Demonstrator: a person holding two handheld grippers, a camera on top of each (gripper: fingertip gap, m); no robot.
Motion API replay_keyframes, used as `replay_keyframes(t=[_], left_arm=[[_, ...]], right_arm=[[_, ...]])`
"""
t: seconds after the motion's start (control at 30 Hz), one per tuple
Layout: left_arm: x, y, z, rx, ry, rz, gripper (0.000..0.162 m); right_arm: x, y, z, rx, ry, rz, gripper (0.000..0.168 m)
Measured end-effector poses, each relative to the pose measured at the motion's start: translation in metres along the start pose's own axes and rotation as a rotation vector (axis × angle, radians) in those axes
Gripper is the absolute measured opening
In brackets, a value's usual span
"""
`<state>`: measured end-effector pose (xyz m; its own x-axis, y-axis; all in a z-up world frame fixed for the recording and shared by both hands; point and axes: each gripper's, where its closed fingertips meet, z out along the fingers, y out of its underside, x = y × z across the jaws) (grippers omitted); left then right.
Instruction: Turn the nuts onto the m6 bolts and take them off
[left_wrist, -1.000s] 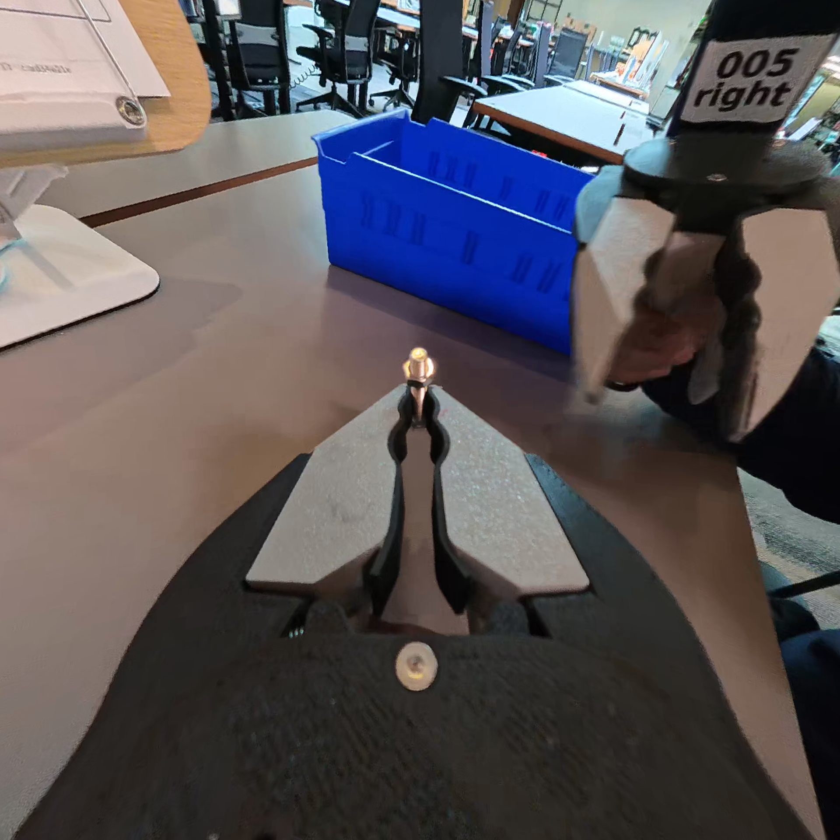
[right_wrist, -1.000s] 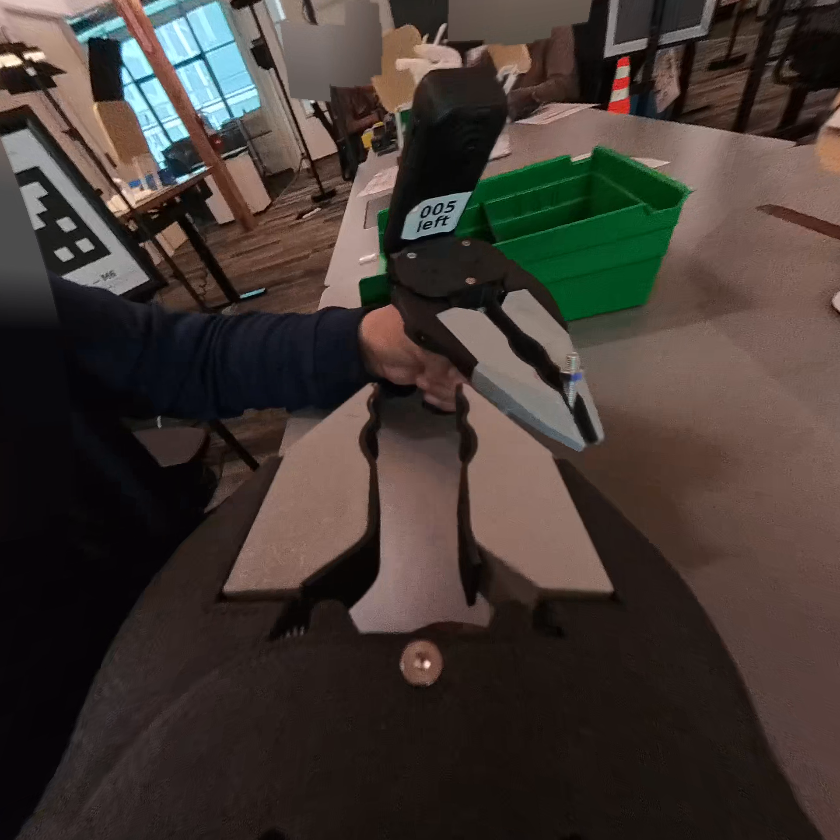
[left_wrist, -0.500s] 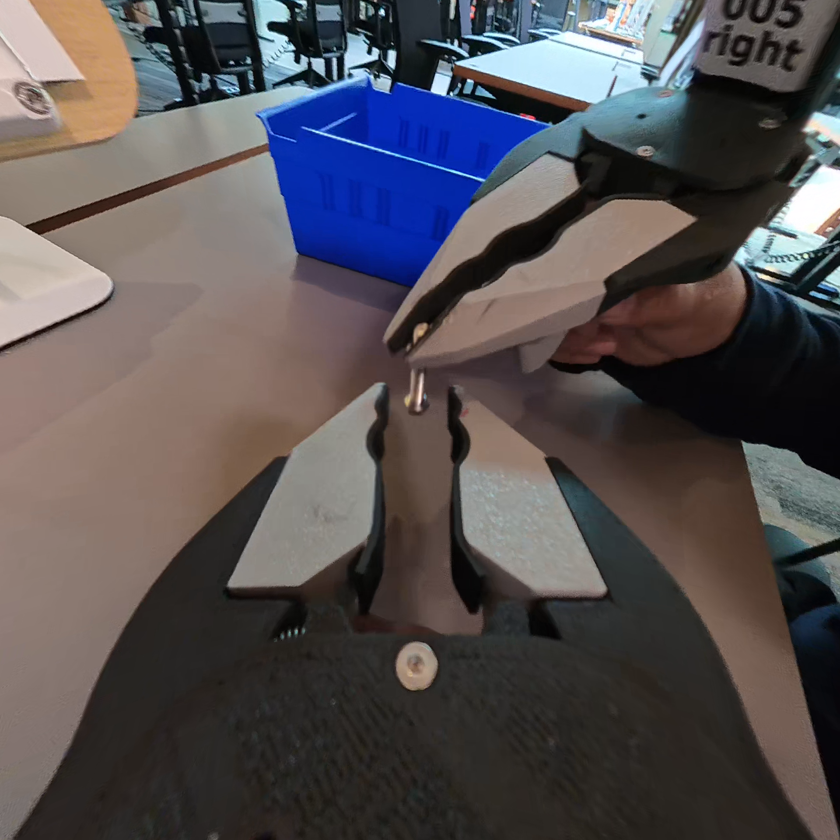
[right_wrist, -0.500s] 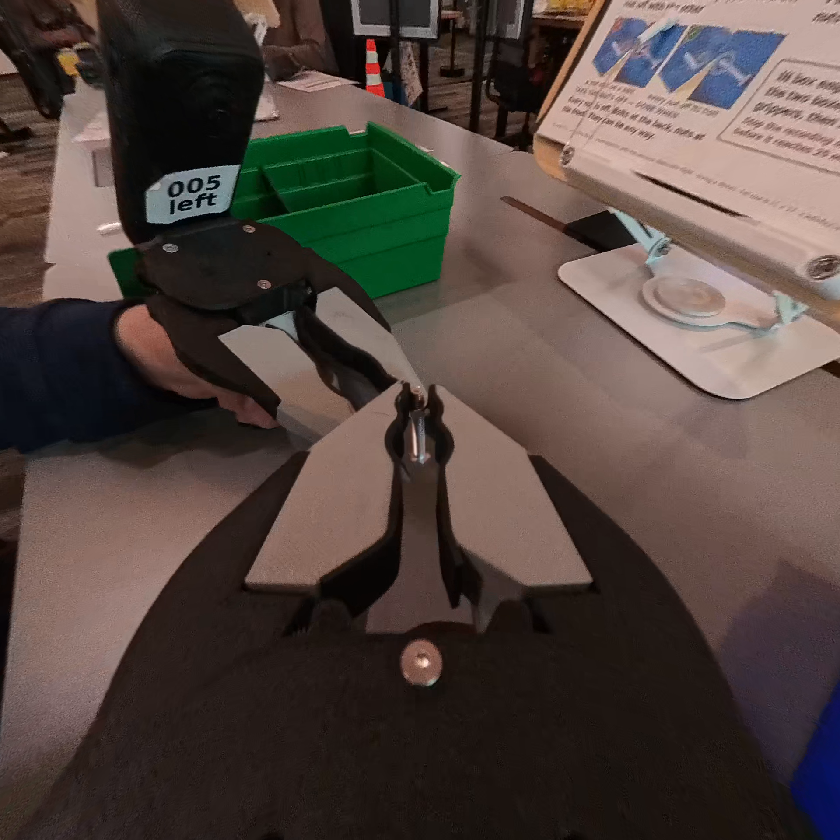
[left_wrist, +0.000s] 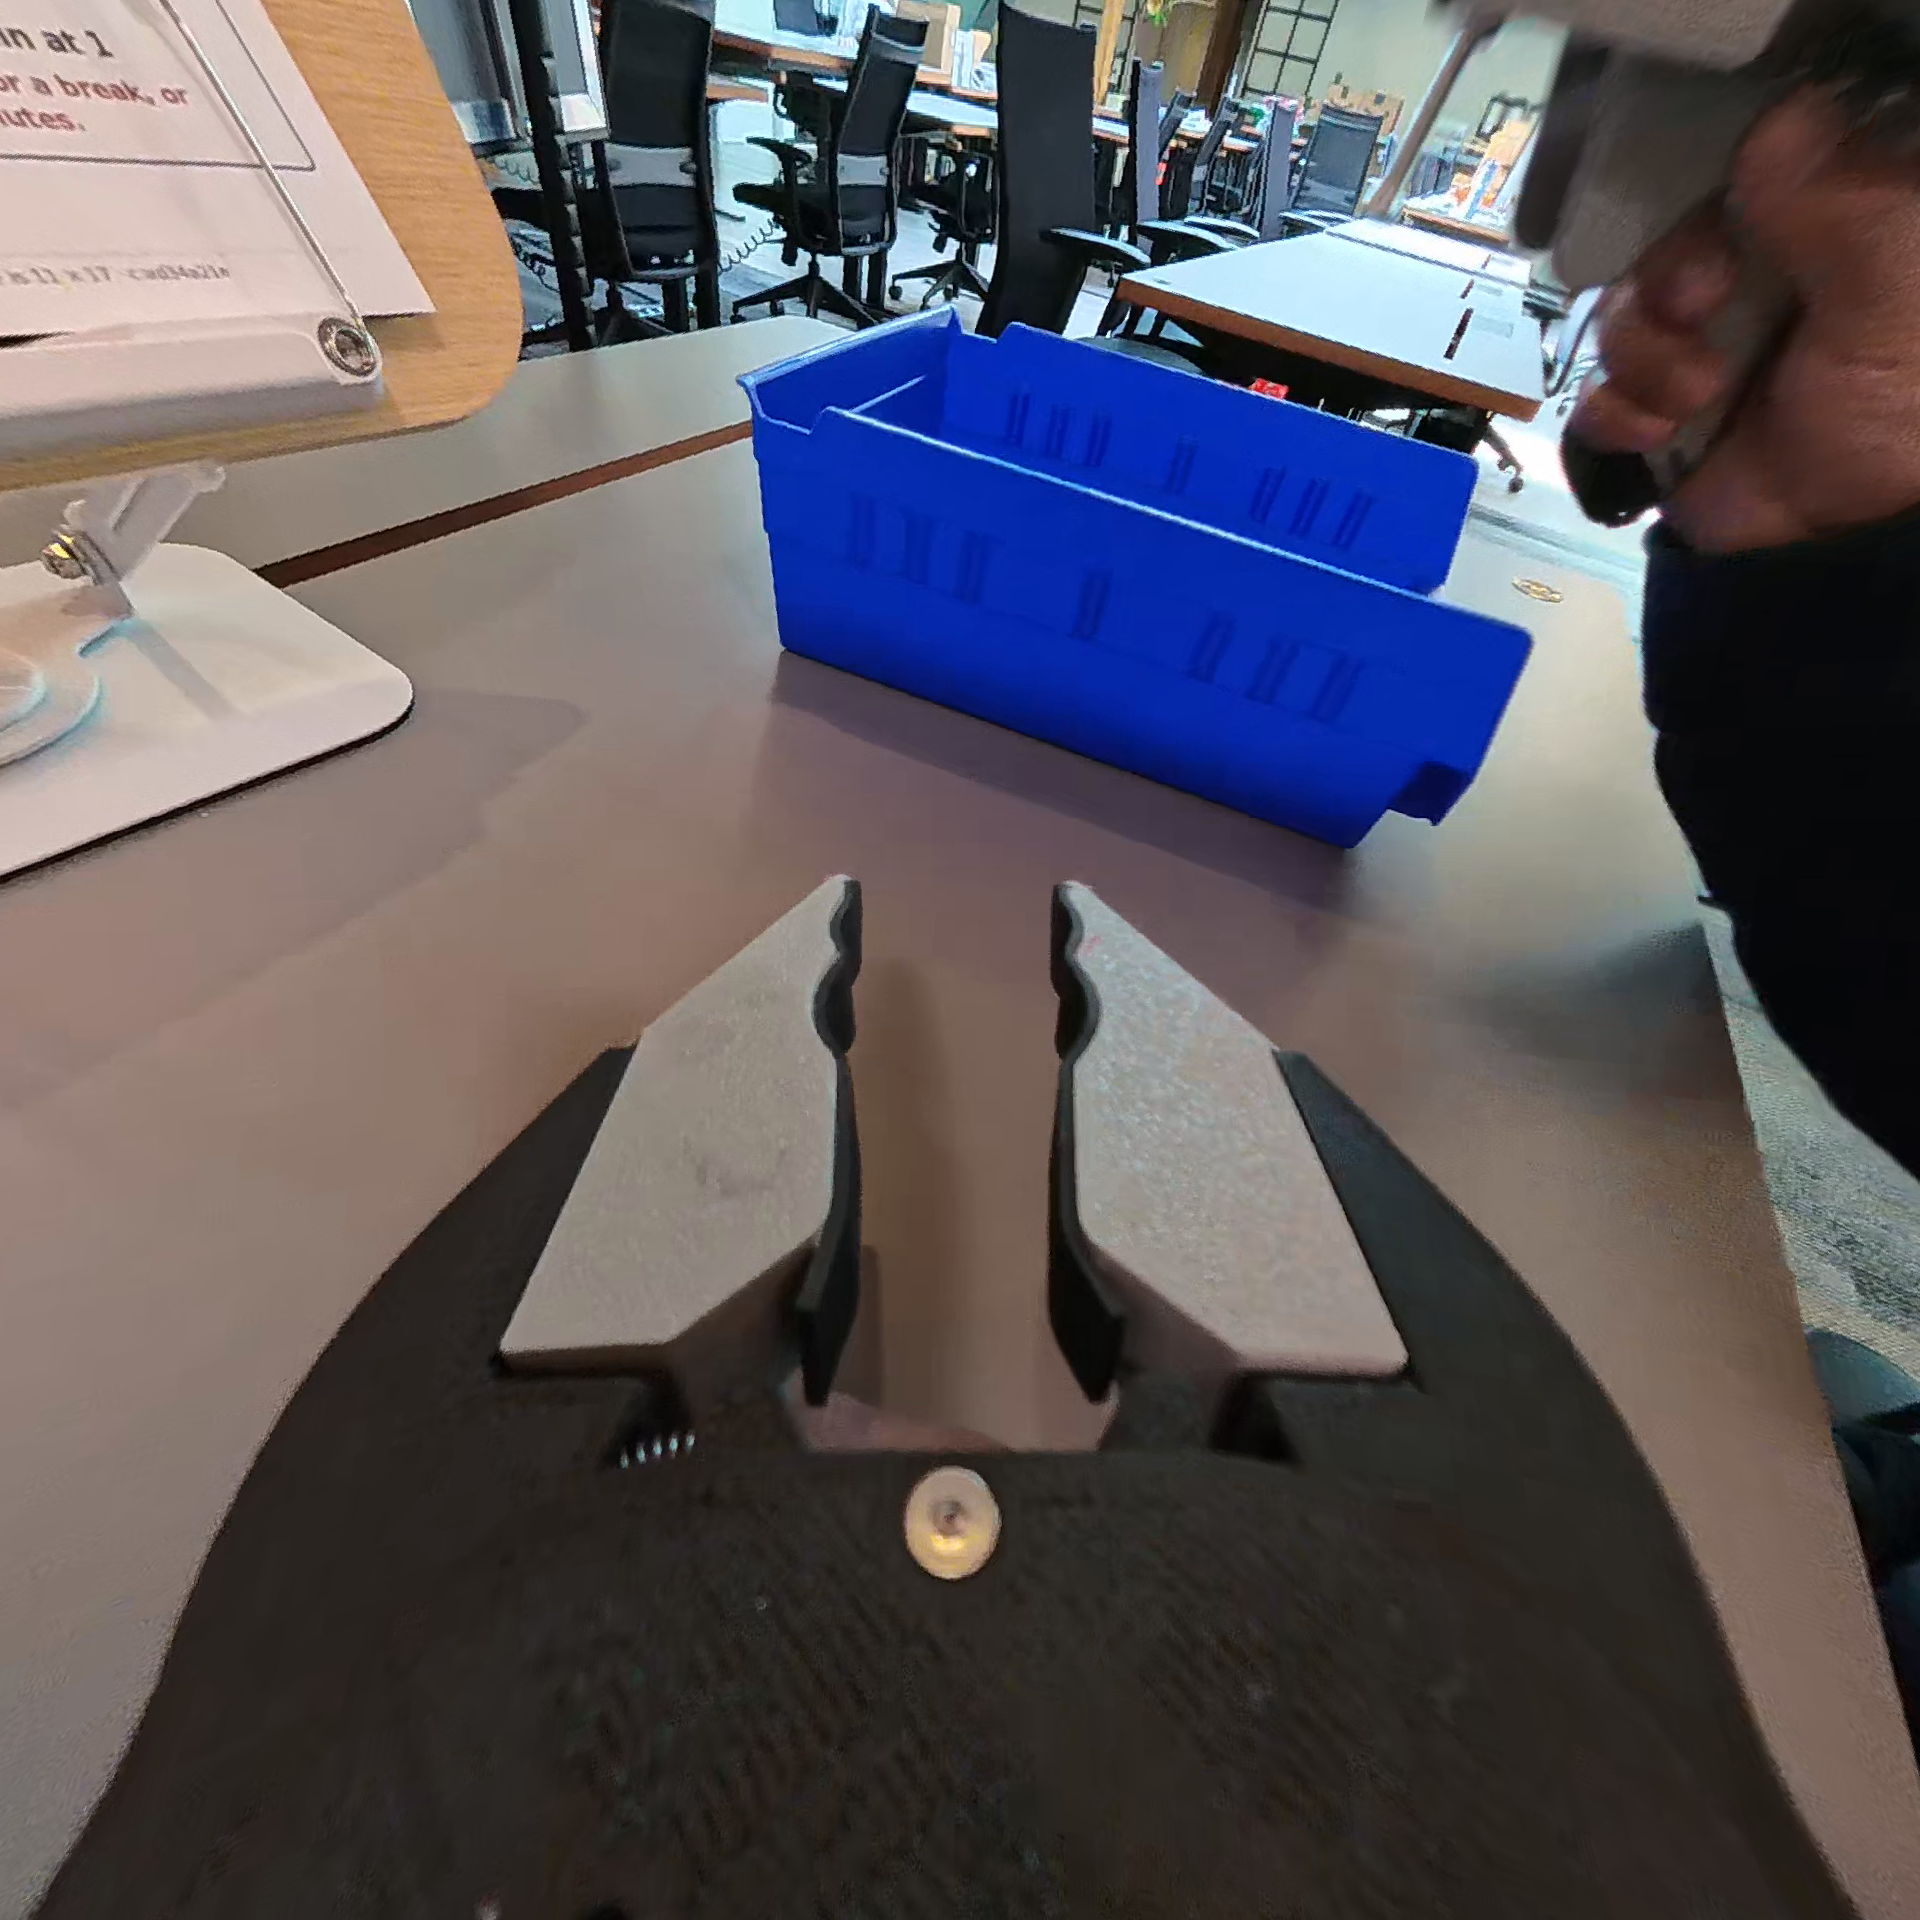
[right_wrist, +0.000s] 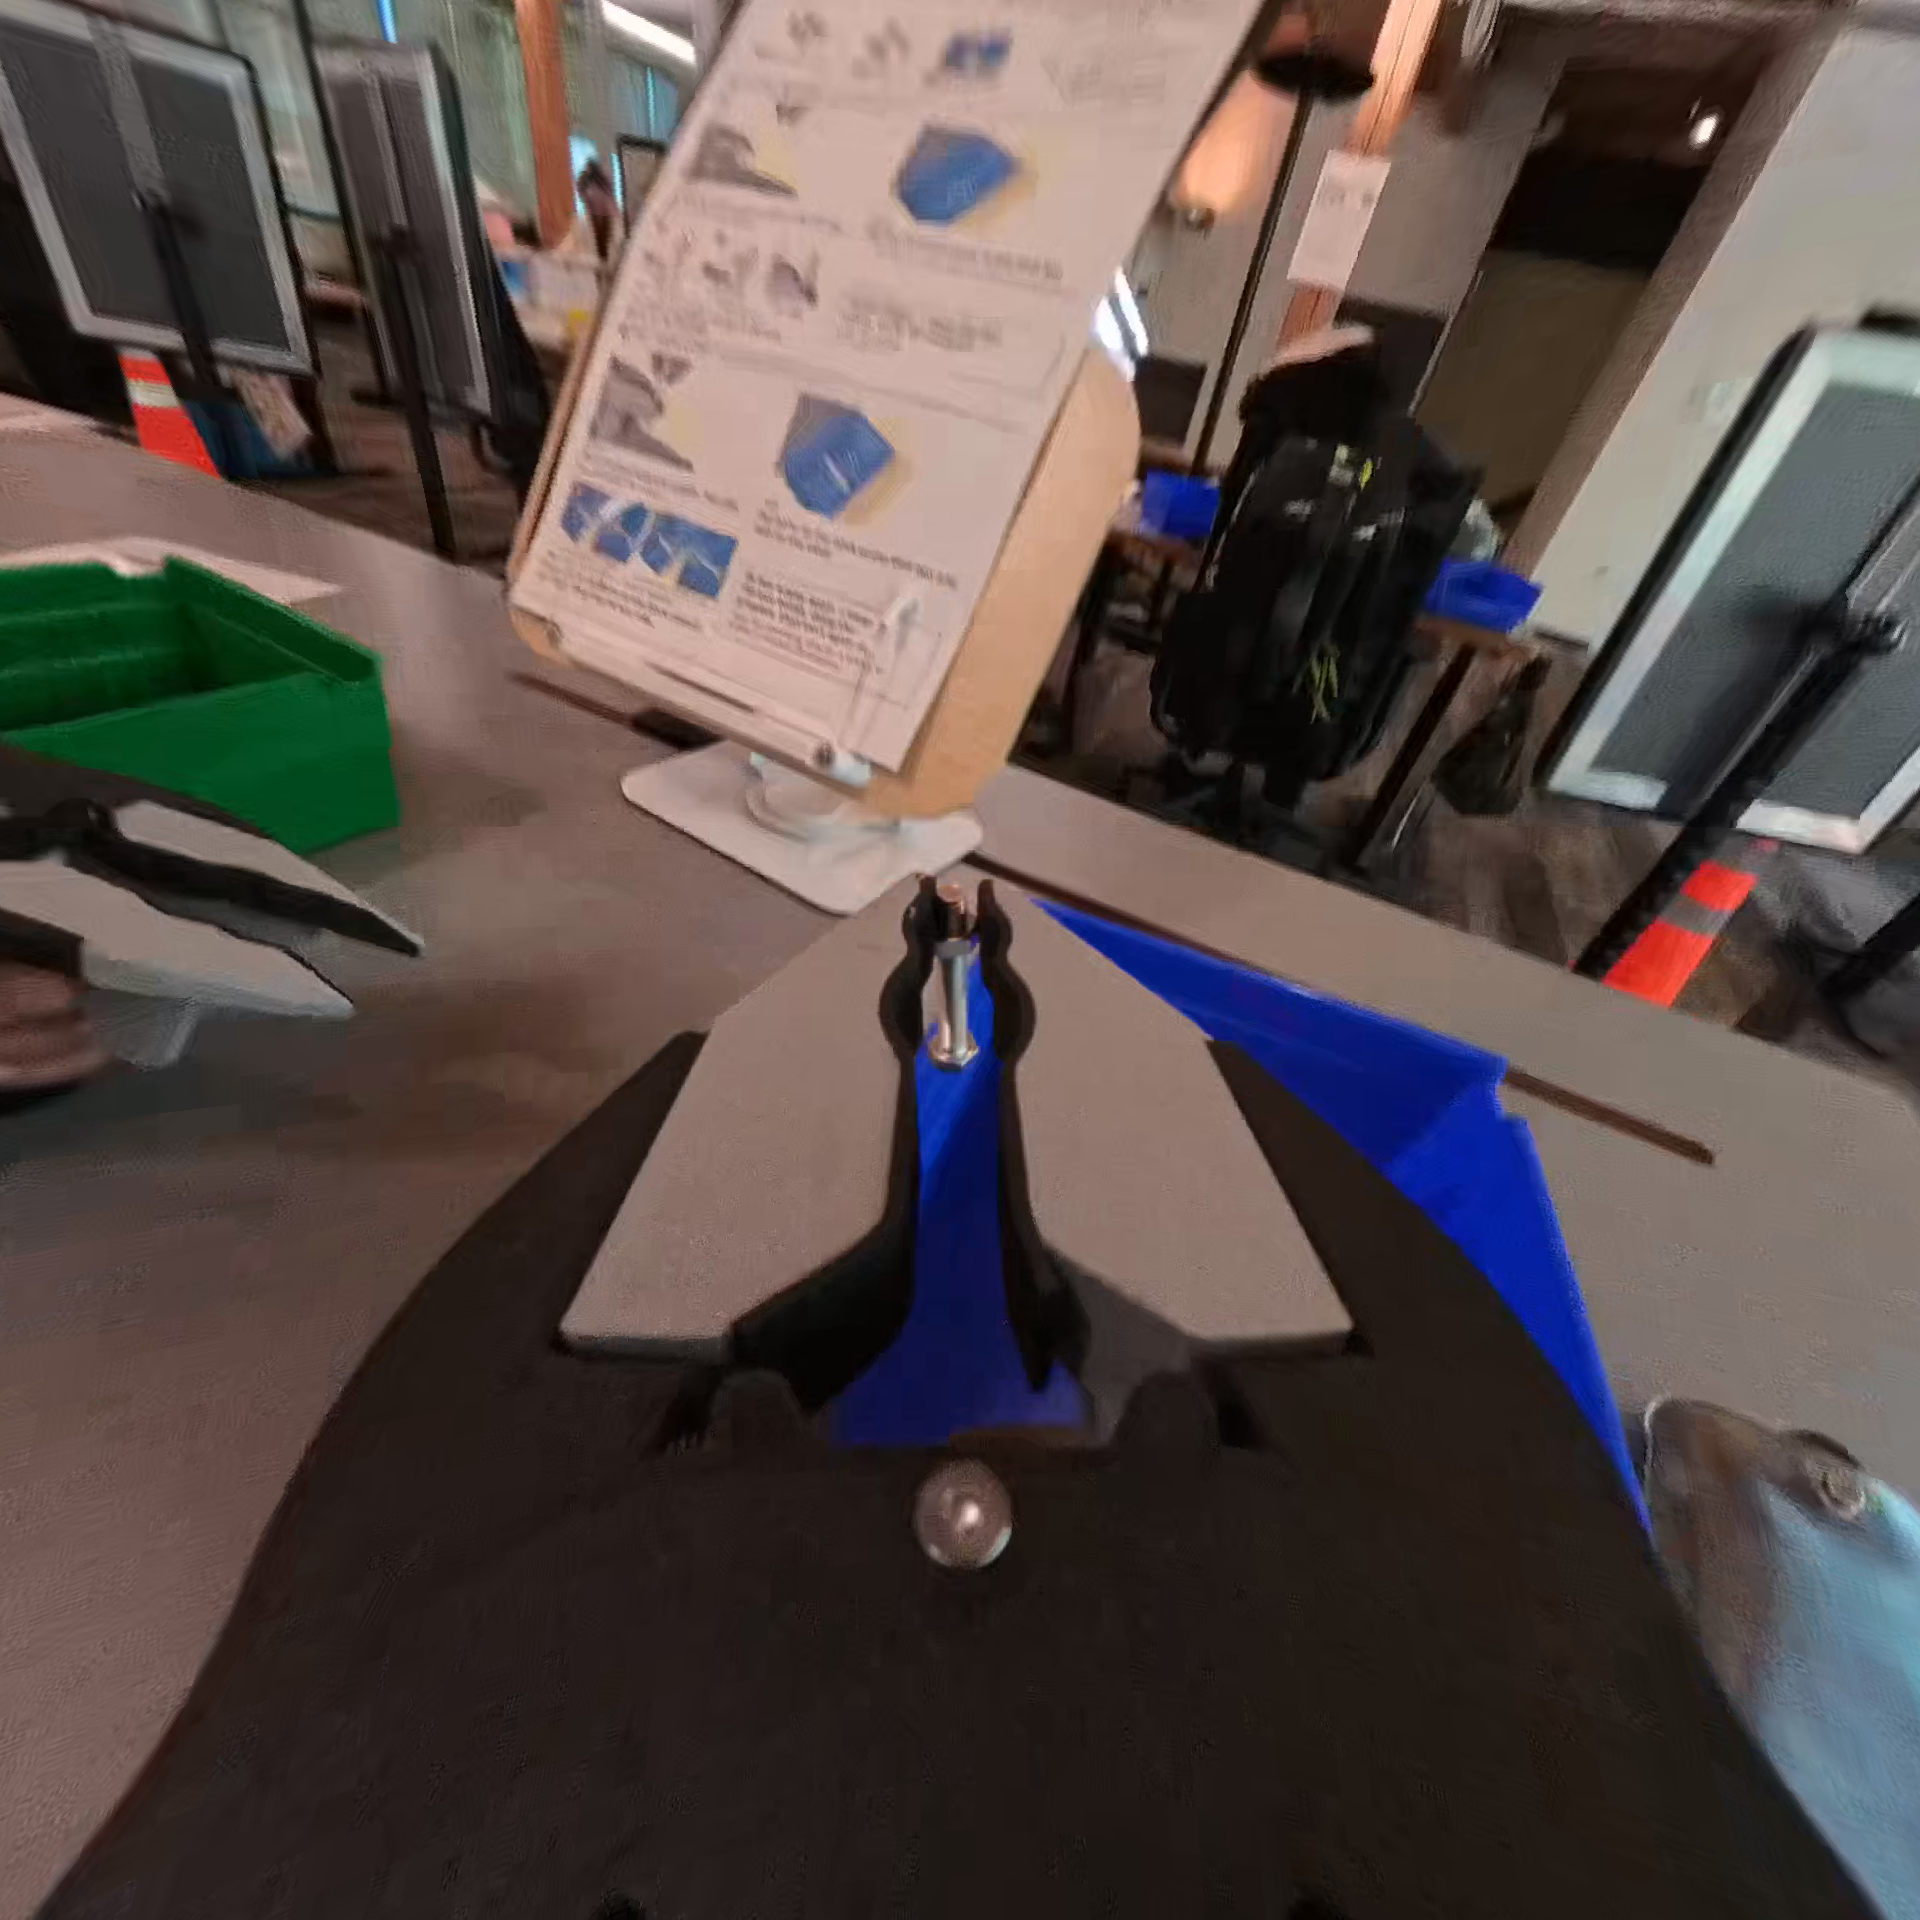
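My right gripper (right_wrist: 954, 902) is shut on a silver bolt (right_wrist: 951, 1003). It grips the bolt near its tip, and the hex head points back toward the camera. It holds the bolt above the blue bin (right_wrist: 1351, 1049). My left gripper (left_wrist: 956, 899) is open and empty, low over the grey table, short of the blue bin (left_wrist: 1122, 613). The left gripper also shows at the left edge of the right wrist view (right_wrist: 312, 956). The hand holding the right gripper shows blurred at the top right of the left wrist view (left_wrist: 1704, 343). No nut is visible.
A green bin (right_wrist: 208, 686) stands on the table at the left of the right wrist view. An instruction board on a white stand (right_wrist: 821, 821) stands behind; its base shows at the left of the left wrist view (left_wrist: 208, 696). Office chairs and tables fill the background. The left gripper's tips are roughly 25 cm from the right gripper's.
The bolt passed from my left gripper to my right one. My left gripper opened and is now empty. My right gripper swung away over the blue bin with the bolt.
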<state>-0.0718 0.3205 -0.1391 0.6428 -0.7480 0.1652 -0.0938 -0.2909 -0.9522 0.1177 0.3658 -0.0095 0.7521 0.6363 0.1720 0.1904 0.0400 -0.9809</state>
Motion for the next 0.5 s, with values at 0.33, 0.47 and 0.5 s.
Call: replay_keyframes(t=[0.33,0.47,0.5], left_arm=[[0.001,0.011,0.006,-0.05,-0.018,0.04,0.033],[0.0,0.014,0.007,-0.06,-0.015,0.028,0.033],[-0.001,0.016,0.008,-0.066,-0.016,0.025,0.033]], right_arm=[[0.046,0.157,0.007,-0.682,0.031,0.093,0.046],[0.023,0.013,0.003,-0.123,0.016,0.113,0.039],[0.004,-0.015,-0.001,-0.018,-0.043,0.119,0.038]])
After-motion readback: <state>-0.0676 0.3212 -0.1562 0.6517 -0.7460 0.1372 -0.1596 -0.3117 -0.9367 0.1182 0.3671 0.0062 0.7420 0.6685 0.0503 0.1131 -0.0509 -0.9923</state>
